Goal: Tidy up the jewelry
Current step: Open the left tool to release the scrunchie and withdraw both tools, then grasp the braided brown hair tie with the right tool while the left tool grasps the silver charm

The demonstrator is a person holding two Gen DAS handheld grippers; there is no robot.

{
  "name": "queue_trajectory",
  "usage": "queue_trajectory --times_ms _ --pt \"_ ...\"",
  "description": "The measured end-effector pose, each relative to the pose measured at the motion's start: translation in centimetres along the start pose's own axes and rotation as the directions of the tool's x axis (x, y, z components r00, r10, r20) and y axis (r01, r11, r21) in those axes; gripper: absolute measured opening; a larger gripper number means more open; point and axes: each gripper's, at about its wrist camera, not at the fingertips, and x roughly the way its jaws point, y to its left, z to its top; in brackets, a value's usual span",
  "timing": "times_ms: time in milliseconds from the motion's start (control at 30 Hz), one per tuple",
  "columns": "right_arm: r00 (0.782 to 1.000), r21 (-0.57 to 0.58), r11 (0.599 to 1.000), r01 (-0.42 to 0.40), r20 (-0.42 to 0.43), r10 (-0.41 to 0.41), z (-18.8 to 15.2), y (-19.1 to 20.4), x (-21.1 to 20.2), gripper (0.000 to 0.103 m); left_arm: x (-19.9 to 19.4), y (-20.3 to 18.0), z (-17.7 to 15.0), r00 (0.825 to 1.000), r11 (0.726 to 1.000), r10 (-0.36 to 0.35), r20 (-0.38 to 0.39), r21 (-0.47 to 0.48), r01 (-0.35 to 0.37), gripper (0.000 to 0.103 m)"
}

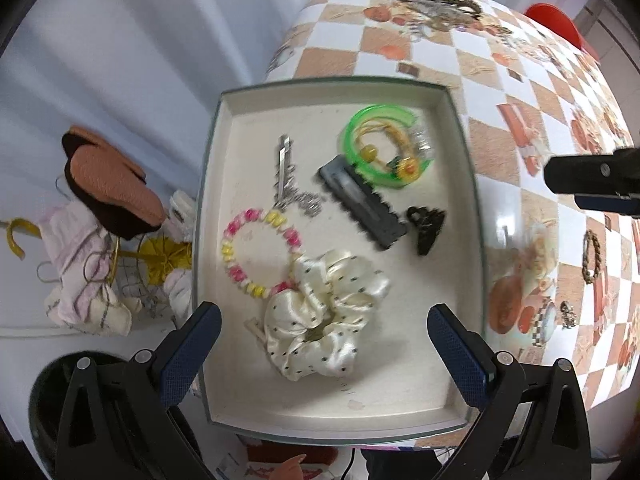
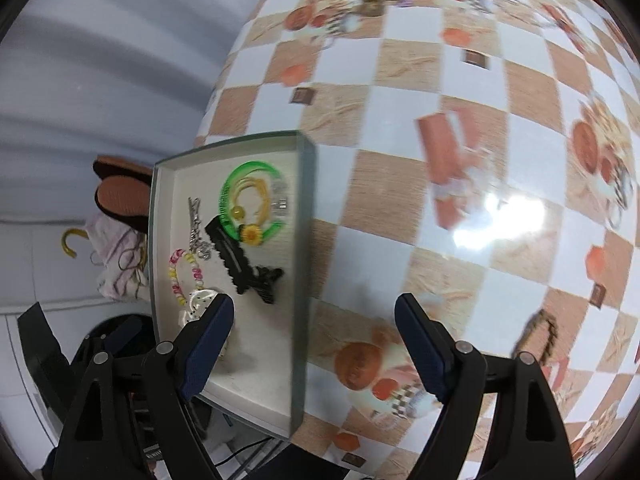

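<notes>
Left wrist view: the left gripper [image 1: 324, 344] hangs with its jaws spread wide and empty over a shallow white tray [image 1: 460, 120], where a cream satin scrunchie [image 1: 326, 312] lies directly between and just ahead of the fingertips. Soft, light and slippery by the look of it, it would likely squash rather than resist, so a pinch across a bunched fold seems the surest hold. Touching it on the left-forward side is a pink-and-yellow bead bracelet [image 1: 260, 256], loose and liable to drag along; farther ahead lie a silver clip [image 1: 286, 172], a dark comb clip [image 1: 362, 204], a small black claw clip [image 1: 426, 228] and a rigid green bangle [image 1: 386, 146] with yellow ties inside. Off to the right, on the checked tablecloth [image 1: 440, 60], a brown beaded bracelet [image 1: 592, 256] waits well apart, near the other tool's tip. Right wrist view: the right gripper [image 2: 316, 344], likewise wide and carrying nothing, straddles the tray's near right wall, its left finger over the tray floor and its right over the tablecloth. The brown beaded bracelet [image 2: 538, 334] sits just right of its right finger, small and probably hard to pinch flat; more jewelry is heaped, blurred, far ahead.
</notes>
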Motion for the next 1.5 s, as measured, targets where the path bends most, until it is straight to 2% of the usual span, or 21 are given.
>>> queue_trajectory --times_ms 233,400,600,633,867,1200,1500 --pt "0.999 0.126 0.992 0.026 0.044 -0.032 -2.1 -6.1 -2.8 0.085 -0.9 -3.0 1.0 0.999 0.995 -0.031 0.024 0.1 0.029 0.103" --pt "0.994 0.219 0.97 0.108 -0.002 -0.111 -3.8 -10.8 -3.2 0.085 -1.2 -5.5 1.4 0.998 0.985 -0.057 0.026 0.166 0.052 0.103" --pt "0.984 0.27 0.946 0.181 -0.057 -0.172 -5.3 -14.2 -2.4 0.085 -1.5 -8.7 1.1 0.995 0.968 -0.103 0.005 0.231 0.099 0.103" --pt "0.982 0.27 0.944 0.188 -0.064 -0.178 -5.4 -14.5 -2.3 0.085 -1.6 -9.2 1.0 0.999 0.965 -0.051 -0.003 0.258 0.05 0.103" --pt "0.97 0.229 0.944 0.238 -0.101 -0.22 -5.4 -15.3 -0.4 0.085 -1.1 -11.9 0.4 0.996 0.952 -0.071 -0.049 0.296 0.082 0.103" --pt "0.949 0.147 0.939 0.31 -0.109 -0.296 -4.6 -14.9 2.0 0.086 0.2 -13.6 -0.7 0.994 0.958 -0.078 -0.079 0.269 0.096 0.103" --pt "0.91 0.052 0.91 0.412 -0.075 -0.408 -3.3 -13.3 3.4 0.086 1.2 -15.1 -1.4 0.99 0.958 -0.086 -0.111 0.265 0.113 0.103"
